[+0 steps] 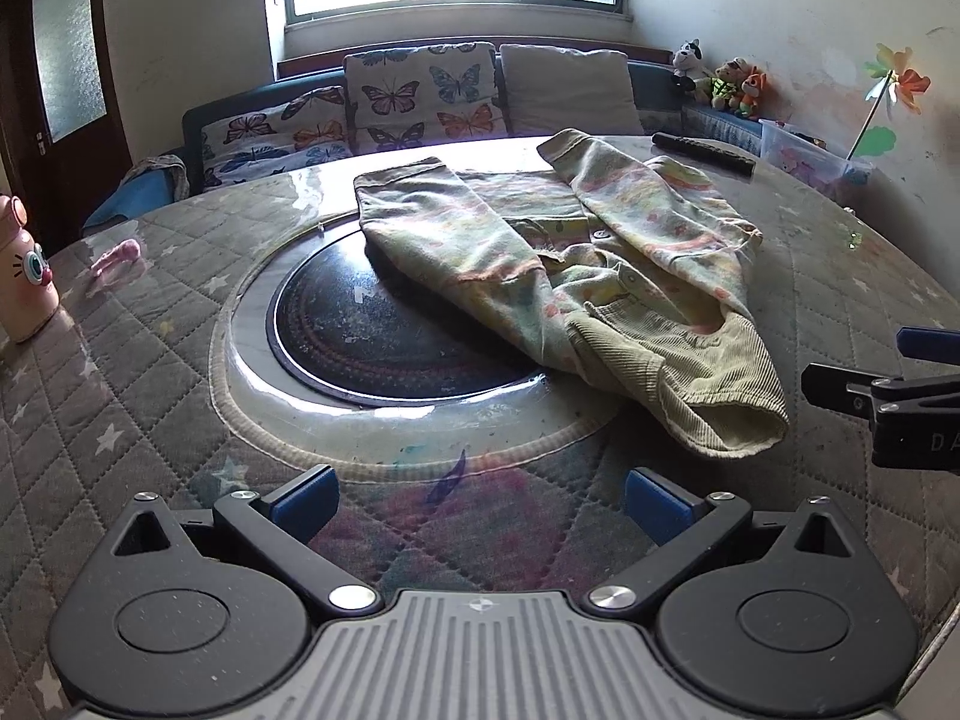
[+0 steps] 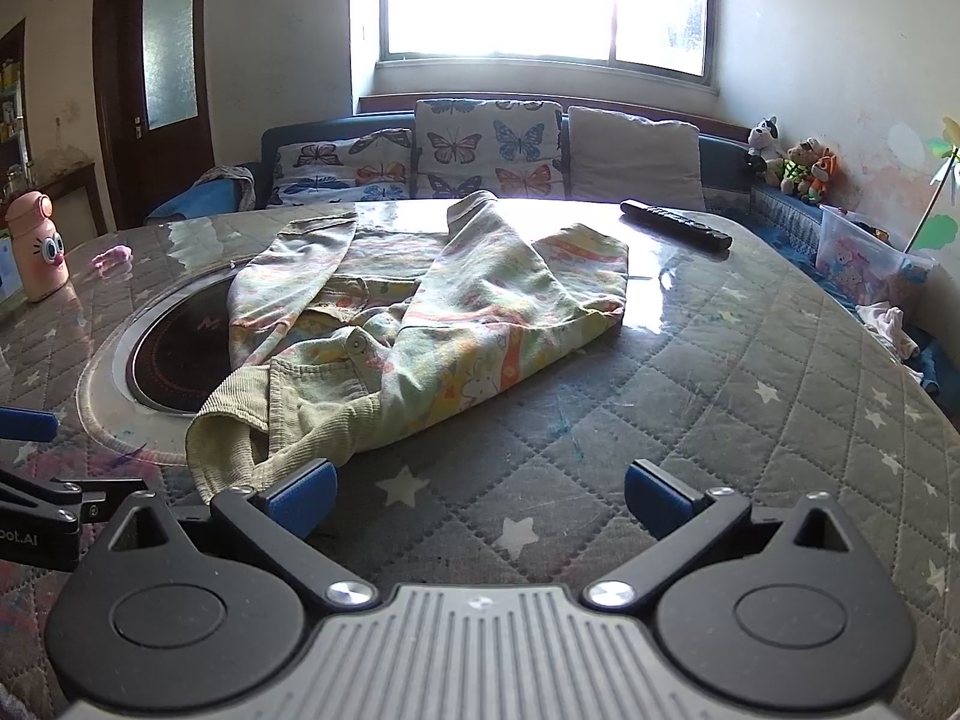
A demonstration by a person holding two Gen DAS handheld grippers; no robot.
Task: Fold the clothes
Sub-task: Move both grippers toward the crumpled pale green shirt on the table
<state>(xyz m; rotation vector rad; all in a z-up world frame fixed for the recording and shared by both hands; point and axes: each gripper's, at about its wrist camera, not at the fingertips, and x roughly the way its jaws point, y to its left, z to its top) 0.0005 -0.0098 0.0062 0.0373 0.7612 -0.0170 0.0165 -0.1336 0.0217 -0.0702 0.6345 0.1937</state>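
A small pale green patterned jacket (image 1: 564, 276) lies on the round table, both sleeves folded in over its body and the corduroy collar end nearest me. In the right wrist view the jacket (image 2: 420, 330) spreads ahead and to the left. My left gripper (image 1: 477, 501) is open over bare tabletop, short of the garment, with nothing between its blue pads. My right gripper (image 2: 477, 495) is open too, its left pad (image 2: 303, 495) close by the collar edge. The right gripper (image 1: 888, 387) also shows at the right edge of the left wrist view.
The quilted grey table (image 2: 750, 420) has a dark round hotplate (image 1: 384, 330) in its middle, partly under the jacket. A remote control (image 2: 675, 223) lies at the far right, a pink bottle (image 2: 39, 252) and a pink scrap (image 2: 114, 256) at the far left. A sofa (image 2: 480, 156) stands behind.
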